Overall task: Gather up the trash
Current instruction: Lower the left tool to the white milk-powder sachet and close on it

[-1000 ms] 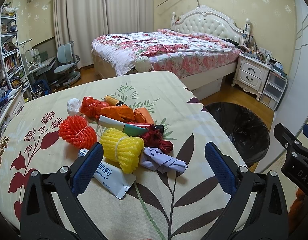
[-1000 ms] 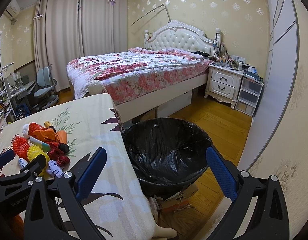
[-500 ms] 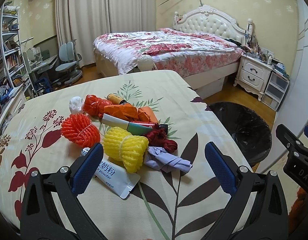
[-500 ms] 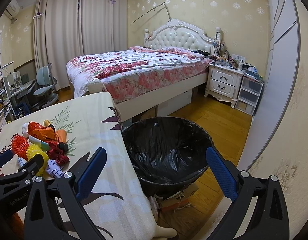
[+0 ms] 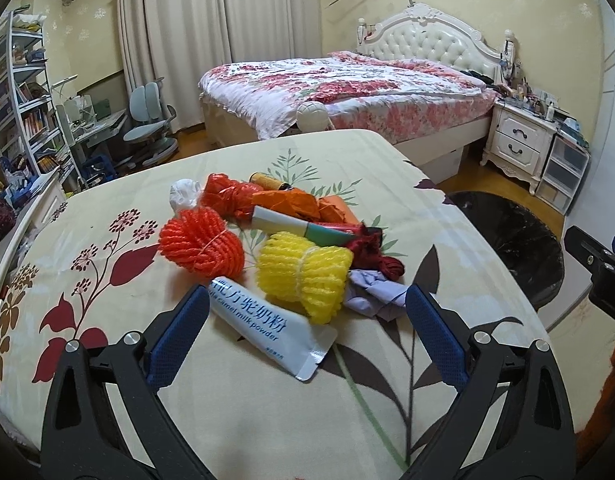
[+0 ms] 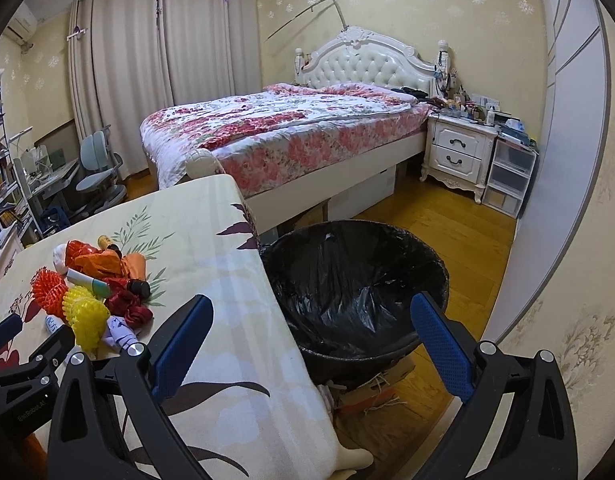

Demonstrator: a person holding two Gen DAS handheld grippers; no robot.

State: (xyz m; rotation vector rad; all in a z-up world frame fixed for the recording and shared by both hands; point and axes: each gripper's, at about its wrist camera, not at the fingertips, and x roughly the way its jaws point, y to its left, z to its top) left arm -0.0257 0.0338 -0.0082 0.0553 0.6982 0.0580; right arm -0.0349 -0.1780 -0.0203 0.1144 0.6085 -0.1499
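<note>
A trash pile lies on the floral tablecloth [image 5: 107, 280]: a yellow foam net [image 5: 303, 272], an orange foam net [image 5: 201, 244], a white milk powder sachet [image 5: 267, 328], lilac crumpled paper [image 5: 371, 296], red scraps [image 5: 371, 248], a white-green tube [image 5: 295, 224] and orange wrappers [image 5: 287, 202]. My left gripper [image 5: 306, 304] hovers low at the pile's near side. Its jaws are closing, with the sachet and the yellow net's near end between them, and neither pad touches anything. My right gripper [image 6: 312, 302] stands open and empty above the table's edge and the black-lined bin [image 6: 355, 280].
The bin stands on the wood floor just right of the table's edge [image 6: 267, 280], with cardboard under it. Beyond are a bed [image 6: 287, 132], a white nightstand [image 6: 459, 152] and plastic drawers [image 6: 507, 180]. A desk chair [image 5: 147, 124] and bookshelves [image 5: 23, 100] are at far left.
My left gripper has moved forward and slightly down toward the pile, so the sachet and yellow net now lie between its fingers, which have narrowed a little. The right gripper has barely moved.
</note>
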